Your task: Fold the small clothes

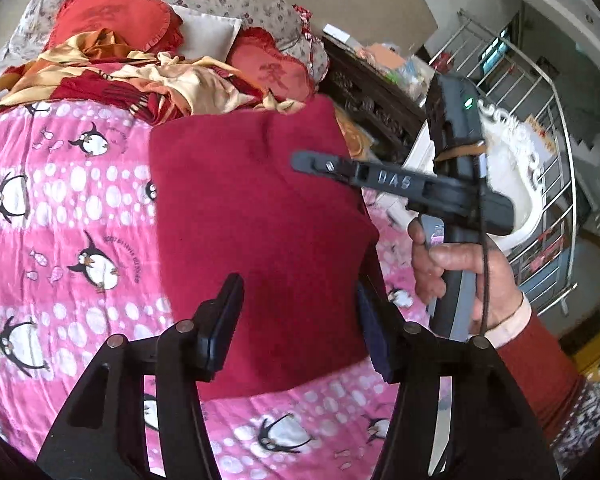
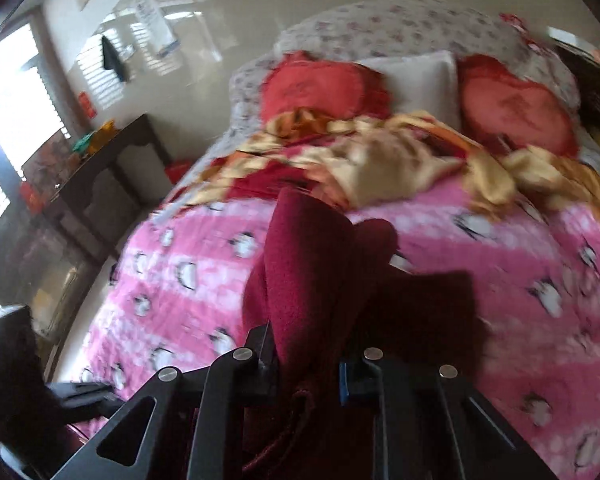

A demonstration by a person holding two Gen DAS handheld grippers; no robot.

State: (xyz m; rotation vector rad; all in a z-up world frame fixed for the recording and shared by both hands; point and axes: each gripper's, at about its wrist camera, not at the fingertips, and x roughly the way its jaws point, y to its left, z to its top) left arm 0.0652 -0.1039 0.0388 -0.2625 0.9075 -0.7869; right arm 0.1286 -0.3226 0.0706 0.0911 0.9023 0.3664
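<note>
We held our work over the bed, whose pink penguin quilt gave a wide, flat surface for laying a garment out, and that is likely why the folding was done there rather than on the cluttered dark side table at about nine o'clock in the right wrist view. Toward twelve o'clock, against the headboard end, the red heart cushions and a crumpled gold-and-red satin cloth lay well apart from our working patch, so they did not tangle with it. The dark red garment was spread across the quilt in the middle of the left wrist view, one part of it drawn up off the bed. Our right gripper was closed on a bunched fold of that garment, which rose between its jaws, presumably to carry the edge over for a fold. Our left gripper stood with its jaws parted above the cloth, pressing on nothing, probably freed so the other side could travel.
</note>
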